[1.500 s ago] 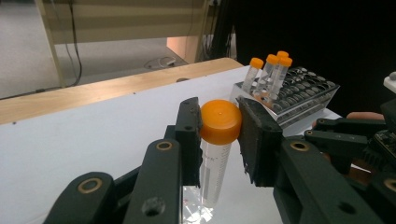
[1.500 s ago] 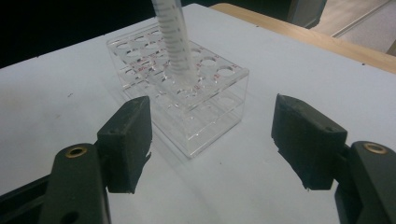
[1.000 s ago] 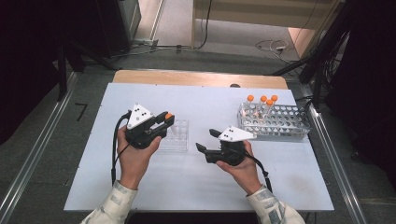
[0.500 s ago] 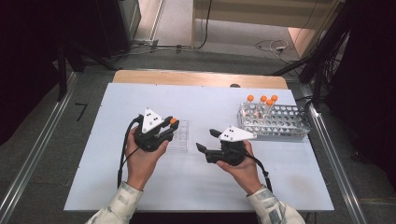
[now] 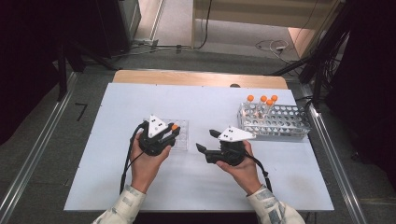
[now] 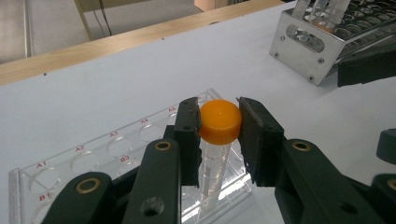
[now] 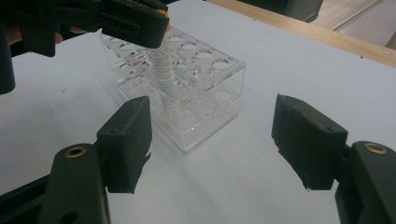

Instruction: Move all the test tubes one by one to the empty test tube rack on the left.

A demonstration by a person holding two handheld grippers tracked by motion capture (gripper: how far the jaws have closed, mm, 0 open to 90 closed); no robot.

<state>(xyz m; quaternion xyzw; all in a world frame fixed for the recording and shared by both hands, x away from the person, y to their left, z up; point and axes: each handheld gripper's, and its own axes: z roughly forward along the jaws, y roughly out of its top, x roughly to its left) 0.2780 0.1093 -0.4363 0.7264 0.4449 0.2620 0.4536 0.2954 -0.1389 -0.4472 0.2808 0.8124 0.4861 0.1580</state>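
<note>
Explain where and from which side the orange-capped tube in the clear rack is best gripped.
Probably by the orange cap, from above, jaws on opposite sides. The tube stands upright in the clear rack, so its walls shield the body; the left gripper holds it so.

Both grippers: black plastic bodies, each topped with a pale grey three-cornered plate. Left gripper (image 5: 173, 132): jaw arms black with brass-coloured pivot rivets, flat rectangular pads (image 6: 188, 135). Right gripper (image 5: 205, 141): same build, blocky black pads (image 7: 128, 142), brass rivets at the linkages. A black cable trails from each gripper back toward the near desk edge. Sleeves (image 5: 122, 206): light fabric, faint grey pattern, on both forearms.
</note>
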